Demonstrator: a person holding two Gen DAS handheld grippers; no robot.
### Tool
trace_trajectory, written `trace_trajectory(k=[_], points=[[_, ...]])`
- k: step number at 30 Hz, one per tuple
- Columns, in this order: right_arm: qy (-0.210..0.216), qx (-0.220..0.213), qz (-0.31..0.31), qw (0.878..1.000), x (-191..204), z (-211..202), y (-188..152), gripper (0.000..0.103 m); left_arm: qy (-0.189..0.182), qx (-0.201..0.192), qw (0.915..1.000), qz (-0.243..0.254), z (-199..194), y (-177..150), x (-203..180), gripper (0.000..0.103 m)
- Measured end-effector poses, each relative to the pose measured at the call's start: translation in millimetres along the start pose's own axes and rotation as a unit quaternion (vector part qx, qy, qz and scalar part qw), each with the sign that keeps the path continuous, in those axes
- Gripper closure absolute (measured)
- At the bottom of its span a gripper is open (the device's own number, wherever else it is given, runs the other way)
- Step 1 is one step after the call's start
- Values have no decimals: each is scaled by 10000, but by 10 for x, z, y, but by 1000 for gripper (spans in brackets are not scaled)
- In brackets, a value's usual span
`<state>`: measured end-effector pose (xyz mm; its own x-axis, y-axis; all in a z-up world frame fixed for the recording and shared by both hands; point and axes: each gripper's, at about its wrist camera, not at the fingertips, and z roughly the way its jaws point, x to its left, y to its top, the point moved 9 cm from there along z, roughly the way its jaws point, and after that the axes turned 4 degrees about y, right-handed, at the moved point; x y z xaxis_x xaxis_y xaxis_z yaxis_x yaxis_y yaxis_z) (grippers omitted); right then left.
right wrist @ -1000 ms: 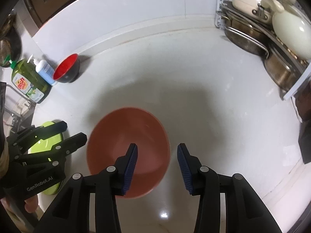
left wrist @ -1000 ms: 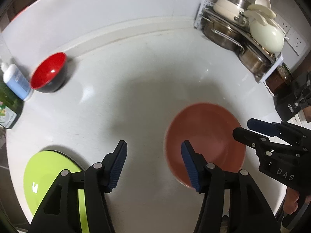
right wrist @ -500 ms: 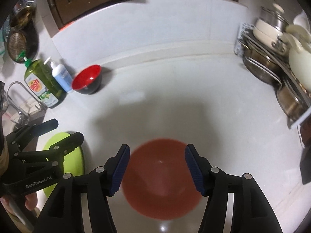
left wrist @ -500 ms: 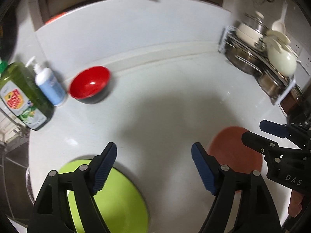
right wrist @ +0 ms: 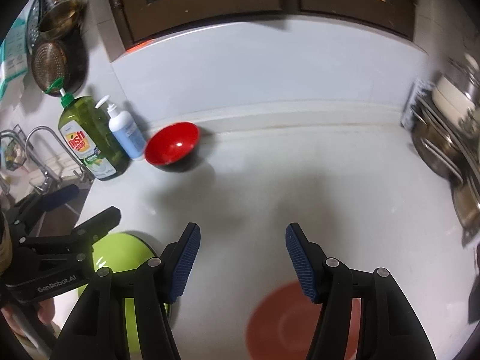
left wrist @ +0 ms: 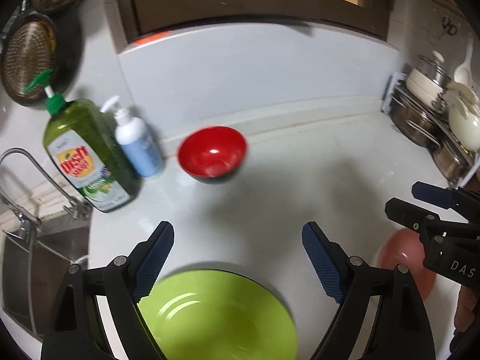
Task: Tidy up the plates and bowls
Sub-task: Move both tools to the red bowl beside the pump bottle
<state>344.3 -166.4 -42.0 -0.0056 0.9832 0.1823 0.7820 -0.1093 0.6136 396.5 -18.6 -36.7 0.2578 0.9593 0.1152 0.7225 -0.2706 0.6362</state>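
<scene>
My left gripper [left wrist: 237,255] stands wide open and holds nothing, hanging over the white desk [left wrist: 300,180] with the green plate [left wrist: 219,315] at the bottom centre of its frame, just under the fingers. My right gripper [right wrist: 241,255] is likewise spread open and empty, with the brown plate [right wrist: 279,327] lying flat at the lower right of its view, partly behind the right finger. The red bowl [left wrist: 212,153] (black on the outside) sits upright toward the upper middle, just beside a white pump bottle [left wrist: 136,144] and a green dish-soap bottle [left wrist: 87,156], well apart from both plates.
</scene>
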Motion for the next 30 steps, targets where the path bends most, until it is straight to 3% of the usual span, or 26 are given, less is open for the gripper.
trace_trajectory(k=[16,30], points=[[76,-176,-647,9977,491,481,686,43,484,-77,9985,-239,351,386,761,15],[373,248,-566,9974,474,1262,998,43,515,223,9981,-266,1040,584,1007,18]])
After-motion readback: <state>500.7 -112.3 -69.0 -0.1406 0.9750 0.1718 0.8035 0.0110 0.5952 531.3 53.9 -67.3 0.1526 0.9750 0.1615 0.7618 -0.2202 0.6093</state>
